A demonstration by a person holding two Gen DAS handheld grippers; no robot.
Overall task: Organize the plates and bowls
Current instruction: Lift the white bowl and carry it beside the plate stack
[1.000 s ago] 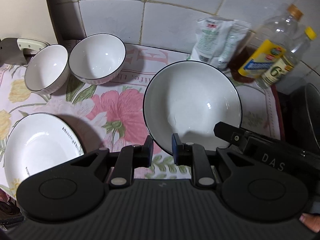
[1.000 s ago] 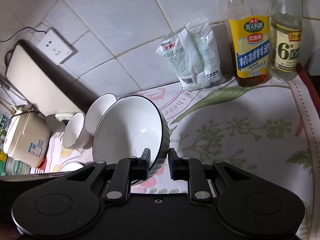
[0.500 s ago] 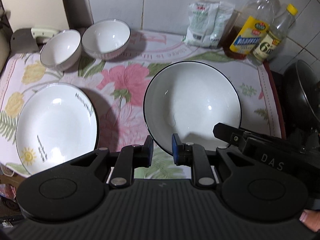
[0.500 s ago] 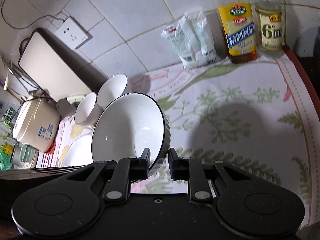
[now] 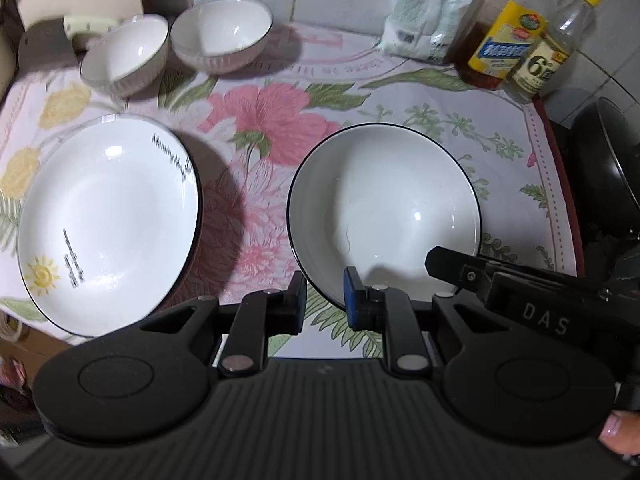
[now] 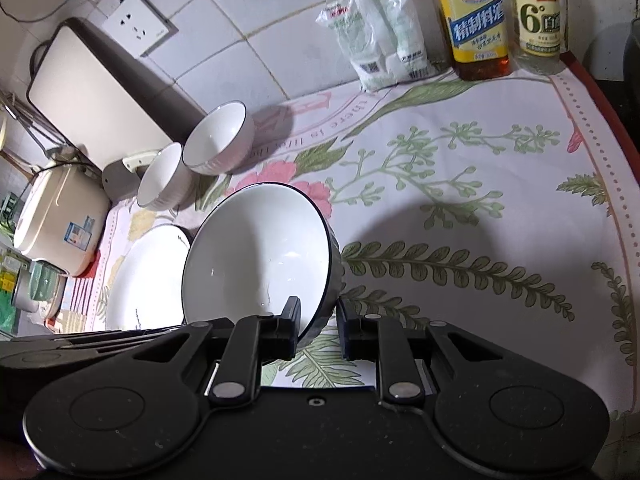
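Note:
A large white bowl with a black rim (image 5: 384,204) (image 6: 260,260) hangs above the flowered cloth, pinched at its near rim from two sides. My left gripper (image 5: 325,296) is shut on its rim, and my right gripper (image 6: 318,316) is shut on the rim a little further round. The right gripper's black finger (image 5: 460,268) shows over the bowl's edge in the left wrist view. A white plate with printed text and a sun drawing (image 5: 108,220) (image 6: 148,276) lies to the left. Two small white bowls (image 5: 222,36) (image 5: 124,56) (image 6: 218,140) (image 6: 162,178) stand side by side at the back left.
Two bottles (image 6: 476,20) (image 6: 534,16) and white packets (image 6: 376,32) lean by the tiled wall. A dark pan (image 5: 608,160) sits off the cloth at right. A rice cooker (image 6: 56,220), a cutting board (image 6: 92,92) and a wall socket (image 6: 138,26) are at left.
Both grippers have carried the large bowl back toward the counter's near edge and slightly down. The plate at left has come fully into view, and the small bowls and bottles look farther away.

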